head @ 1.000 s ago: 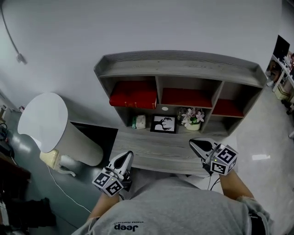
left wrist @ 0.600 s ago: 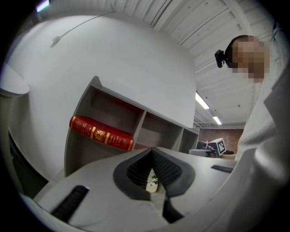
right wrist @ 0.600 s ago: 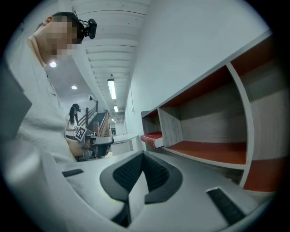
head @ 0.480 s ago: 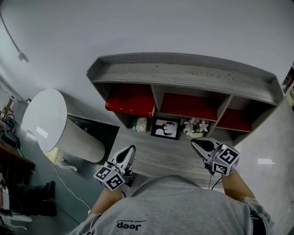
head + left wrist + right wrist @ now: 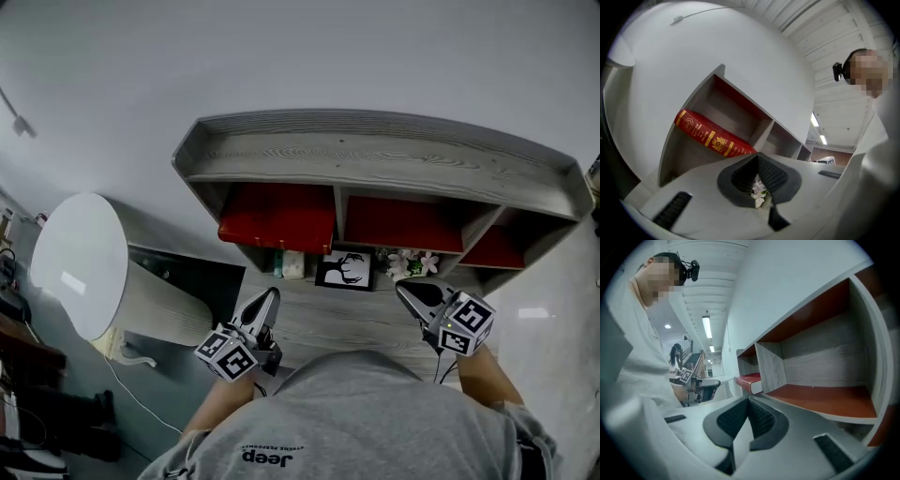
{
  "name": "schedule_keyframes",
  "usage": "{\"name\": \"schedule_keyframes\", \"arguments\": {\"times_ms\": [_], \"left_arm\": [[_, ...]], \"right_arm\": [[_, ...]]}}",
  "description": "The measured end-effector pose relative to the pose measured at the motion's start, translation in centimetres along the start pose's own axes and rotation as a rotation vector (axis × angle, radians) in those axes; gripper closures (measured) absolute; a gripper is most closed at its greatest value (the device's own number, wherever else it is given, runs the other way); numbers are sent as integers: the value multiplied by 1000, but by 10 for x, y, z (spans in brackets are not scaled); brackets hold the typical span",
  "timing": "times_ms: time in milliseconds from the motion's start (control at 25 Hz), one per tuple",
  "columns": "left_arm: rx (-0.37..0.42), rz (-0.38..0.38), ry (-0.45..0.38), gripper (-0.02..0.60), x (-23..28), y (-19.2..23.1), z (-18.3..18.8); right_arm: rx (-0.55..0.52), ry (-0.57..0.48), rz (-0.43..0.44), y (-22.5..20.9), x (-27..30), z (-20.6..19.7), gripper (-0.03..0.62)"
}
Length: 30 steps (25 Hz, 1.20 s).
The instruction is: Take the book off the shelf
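A thick red book (image 5: pixel 277 217) with gold print lies flat in the left compartment of the grey wooden shelf (image 5: pixel 375 155). In the left gripper view the red book (image 5: pixel 712 136) shows its spine, up and to the left of the jaws. My left gripper (image 5: pixel 265 302) is shut and empty, low over the desk's front edge, well short of the book. My right gripper (image 5: pixel 405 289) is also shut and empty, in front of the right compartments. Seen from the right gripper view, the book (image 5: pixel 749 380) lies beyond a divider, and the left gripper (image 5: pixel 701 391) is at the left.
On the desk (image 5: pixel 328 323) under the shelf stand a framed deer picture (image 5: pixel 345 270), a small pot of flowers (image 5: pixel 408 264) and a small pale packet (image 5: pixel 291 264). A white round-topped unit (image 5: pixel 80 262) stands at the left. The middle and right compartments have bare red floors.
The head view has drawn closer to the shelf, which now looks larger. Both grippers have edged slightly forward over the desk and stay shut.
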<state>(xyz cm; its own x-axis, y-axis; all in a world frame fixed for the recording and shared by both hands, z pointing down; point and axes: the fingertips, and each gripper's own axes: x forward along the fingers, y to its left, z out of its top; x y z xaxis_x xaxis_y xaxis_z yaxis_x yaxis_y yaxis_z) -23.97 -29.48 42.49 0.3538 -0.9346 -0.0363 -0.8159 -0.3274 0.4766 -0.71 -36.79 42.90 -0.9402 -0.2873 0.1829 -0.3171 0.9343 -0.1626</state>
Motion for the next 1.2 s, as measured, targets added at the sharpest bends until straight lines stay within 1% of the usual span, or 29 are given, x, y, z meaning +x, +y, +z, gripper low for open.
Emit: {"name": "schedule_keyframes", "arguments": {"times_ms": [200,400,480,520,600,640,680,720,760,800,880,960,1040,1200], "left_arm": [[-155,-11,26,571,11,43,13],[-346,-2,82,572,21,68,6],[-404,-22,79,568,28,71,9],[-428,-39,71,548,33,71,12],[-470,-60,59,543,40,74,17],[-508,-48,59,540,42,78,16],[-568,-8,65,520,41,84,11],[-632,49,78,492,38,91,4],[-684,102,92,446,36,98,-1],[-718,131,98,400,37,102,-4],[-752,126,86,337,45,105,-1],[-777,104,63,288,53,105,3],[-804,101,49,250,60,105,5],[-872,110,32,208,72,107,8]], "right_arm": [[16,5,-56,5,25,8,574],[24,5,-71,5,40,8,572],[27,10,-74,5,42,8,573],[28,14,-76,4,43,8,572],[29,24,-81,2,44,8,573],[31,27,-82,1,44,8,572],[34,29,-82,1,43,6,574],[37,30,-81,0,43,5,572],[39,31,-80,-1,44,3,574],[40,33,-79,-1,44,3,572],[40,35,-75,-2,44,2,574],[39,34,-70,-2,44,3,572],[39,34,-68,-2,42,1,572],[40,35,-69,-2,39,0,572]]}}
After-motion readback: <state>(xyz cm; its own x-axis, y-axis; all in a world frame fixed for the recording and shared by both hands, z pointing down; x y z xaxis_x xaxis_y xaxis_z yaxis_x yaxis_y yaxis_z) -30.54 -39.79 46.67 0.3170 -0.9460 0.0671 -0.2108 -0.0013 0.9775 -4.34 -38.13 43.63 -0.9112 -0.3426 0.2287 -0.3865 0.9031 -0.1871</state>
